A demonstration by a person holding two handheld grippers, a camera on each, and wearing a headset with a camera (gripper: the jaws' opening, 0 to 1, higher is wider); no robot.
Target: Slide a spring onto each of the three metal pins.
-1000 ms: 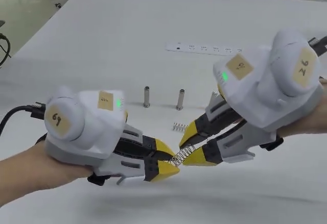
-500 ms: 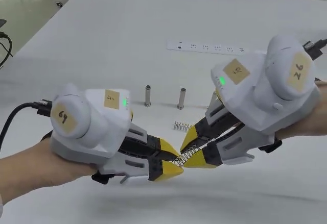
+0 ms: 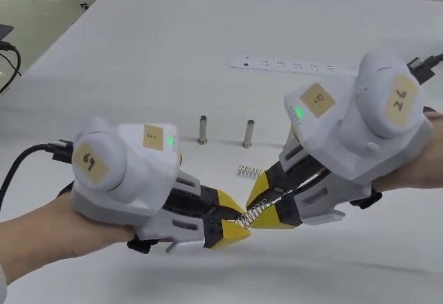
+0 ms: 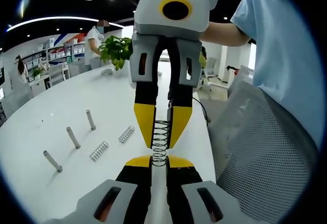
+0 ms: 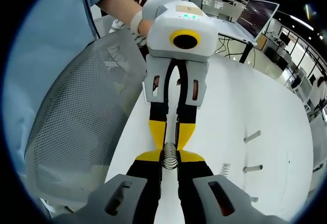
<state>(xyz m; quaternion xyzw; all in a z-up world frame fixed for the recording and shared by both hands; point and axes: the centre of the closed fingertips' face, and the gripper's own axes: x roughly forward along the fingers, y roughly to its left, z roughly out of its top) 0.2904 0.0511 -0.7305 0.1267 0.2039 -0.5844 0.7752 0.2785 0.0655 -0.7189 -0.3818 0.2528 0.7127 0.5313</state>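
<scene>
spring [image 3: 253,211] shiny wire metal; pins [image 3: 203,129] dull grey metal; table [image 3: 138,55] smooth matt white.

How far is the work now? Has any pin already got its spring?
Nothing is finished: the three pins stand bare. In hand: one spring, gripped at its ends by the left gripper and the right gripper. To do: this spring and the two loose springs on the table must each go onto a pin.
</scene>
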